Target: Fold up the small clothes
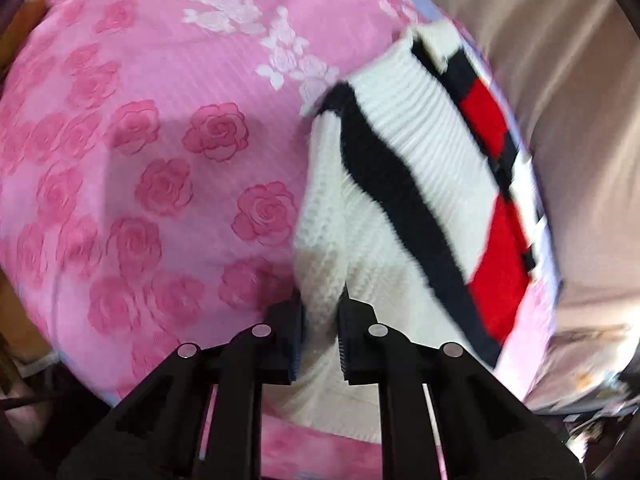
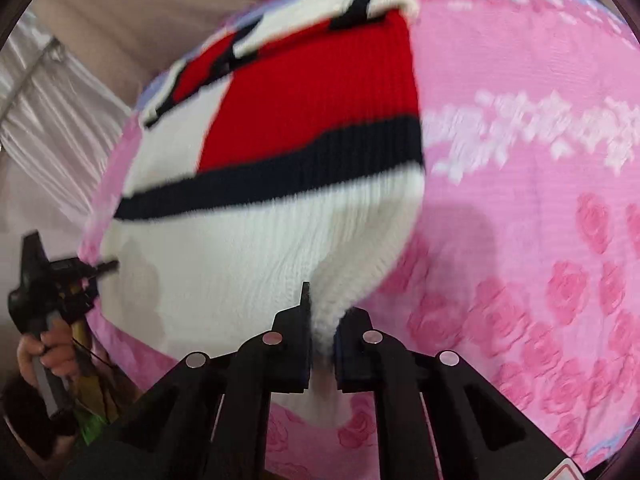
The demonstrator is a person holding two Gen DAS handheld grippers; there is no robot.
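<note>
Lying ahead of both sets of fingers on the pink rose bedspread (image 1: pixel 132 152), the knit sweater (image 1: pixel 404 184) is stretching away lengthwise; left gripper (image 1: pixel 322 344) and right gripper (image 2: pixel 322 340) are each pinching a white near-edge corner, jaws narrow.

Black claw (image 1: pixel 322 332) — round silver screws

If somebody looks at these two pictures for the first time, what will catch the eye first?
The knitted sweater, white with a red block and dark stripes, lies on a pink bedcover with a rose pattern. Each black claw is shut on its white hem: the left claw at one corner, the right claw at the other.
</note>
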